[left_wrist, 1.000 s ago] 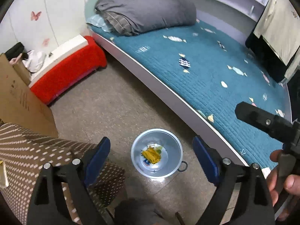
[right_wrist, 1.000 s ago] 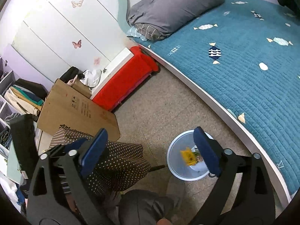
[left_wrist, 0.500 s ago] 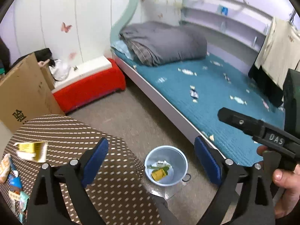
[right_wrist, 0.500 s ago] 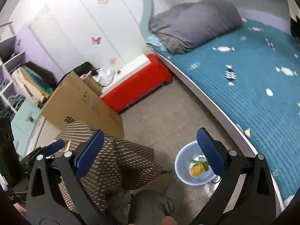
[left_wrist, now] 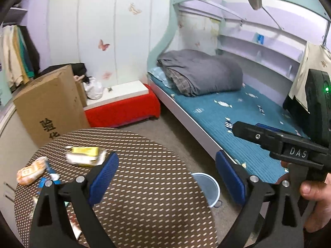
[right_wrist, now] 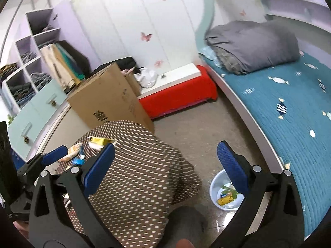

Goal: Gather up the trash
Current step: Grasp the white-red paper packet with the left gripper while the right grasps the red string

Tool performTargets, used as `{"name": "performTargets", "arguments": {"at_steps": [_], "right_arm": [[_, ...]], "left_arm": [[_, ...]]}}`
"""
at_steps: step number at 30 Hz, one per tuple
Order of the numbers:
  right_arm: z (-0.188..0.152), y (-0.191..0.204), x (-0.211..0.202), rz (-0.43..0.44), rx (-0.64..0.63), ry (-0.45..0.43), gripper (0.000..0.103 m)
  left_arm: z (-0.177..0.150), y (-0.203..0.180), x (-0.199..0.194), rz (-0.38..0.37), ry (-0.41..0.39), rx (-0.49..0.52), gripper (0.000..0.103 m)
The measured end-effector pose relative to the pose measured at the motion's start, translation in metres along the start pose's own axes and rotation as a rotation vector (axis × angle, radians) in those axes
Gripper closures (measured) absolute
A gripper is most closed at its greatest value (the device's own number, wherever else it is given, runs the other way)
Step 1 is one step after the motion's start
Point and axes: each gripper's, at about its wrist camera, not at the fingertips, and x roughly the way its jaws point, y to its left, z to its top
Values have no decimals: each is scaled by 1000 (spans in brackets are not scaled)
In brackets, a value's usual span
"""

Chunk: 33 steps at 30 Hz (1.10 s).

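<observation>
1. I hold my left gripper over the near part of the round table, fingers spread wide with nothing between them.
2. My right gripper hangs beside it, to the right, fingers likewise spread and empty; it shows as the black tool at the right edge of the left view.
3. The trash lies on the far left part of the table: a yellow-and-white packet nearest the left fingertip, an orange wrapper further left, and small blue scraps between them. More bits lie at the near left edge, too hidden to name.
4. A pale basin sits on the floor, right of the table and just beside the bed, with a yellow can and green scraps already in it.
5. I judge the packet light, thin and crinkly, likely slippery; it will fold under pressure, not break.
6. I would pinch it across its raised right edge, where a finger can slide beneath.
7. The cloth on the table is soft, so I must avoid snagging it.
</observation>
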Motion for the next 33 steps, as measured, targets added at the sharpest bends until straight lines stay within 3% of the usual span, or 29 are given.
{"name": "performTargets", "arguments": {"at_steps": [18,33], "right_arm": [[-28,104,26,81,-222,77,6],[-59,136,54,110,-293,174,6]], "left_arm": [[-65,106,-67,154,-34,-94,10],[-143,158,-49,224,157,-54,11]]}}
